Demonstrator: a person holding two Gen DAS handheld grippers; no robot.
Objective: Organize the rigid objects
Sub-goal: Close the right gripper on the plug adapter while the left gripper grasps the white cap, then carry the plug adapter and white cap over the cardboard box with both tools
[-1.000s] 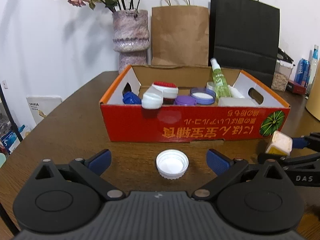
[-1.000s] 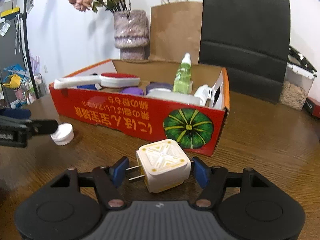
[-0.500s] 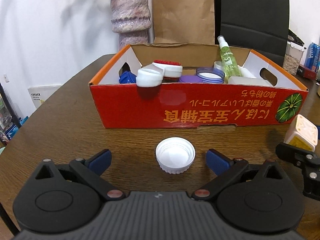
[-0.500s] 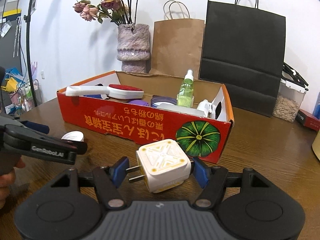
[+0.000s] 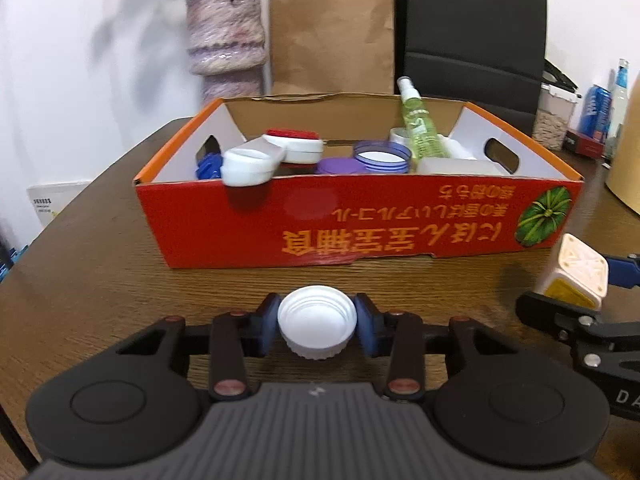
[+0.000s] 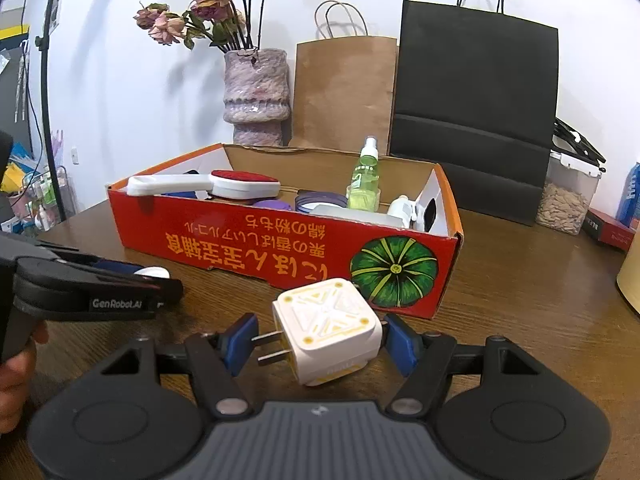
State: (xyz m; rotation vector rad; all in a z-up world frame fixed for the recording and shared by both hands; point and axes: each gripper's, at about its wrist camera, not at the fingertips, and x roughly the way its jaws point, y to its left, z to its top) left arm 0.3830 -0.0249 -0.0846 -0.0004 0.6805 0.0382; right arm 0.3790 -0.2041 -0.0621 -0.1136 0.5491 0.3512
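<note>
Left fingers: my left gripper [image 5: 316, 326] is closing; its blue pads [image 5: 269, 326] are pressed on either side of the white bottle cap [image 5: 316, 320], which I am grasping.
White bottle cap: open side up, low over the wooden counter [image 5: 100, 264], in front of the red cardboard box [image 5: 320, 224]; I cannot tell whether it touches the wood.
Right fingers: my right gripper [image 6: 318, 340] is clenched on the white plug adapter [image 6: 328, 330], one pad against the plug prongs, the other against the opposite face.
White plug adapter: cube-shaped with yellow trim, tilted, held above the counter just in front of the box corner printed with a green pumpkin [image 6: 394, 270].
Red cardboard box: open-topped, sitting on the counter; it holds a lint brush [image 5: 276, 152] with a red pad and white handle resting on the front rim, a green spray bottle [image 5: 418, 128] upright, purple and blue lids [image 5: 380, 156], and white containers.
Behind the box: a mottled vase [image 6: 256, 92] with dried flowers, a brown paper bag [image 6: 344, 92] and a black paper bag [image 6: 472, 108] against the wall.
My hand: at the left edge of the right wrist view, a hand [image 6: 16, 376] grips the left gripper's handle.
</note>
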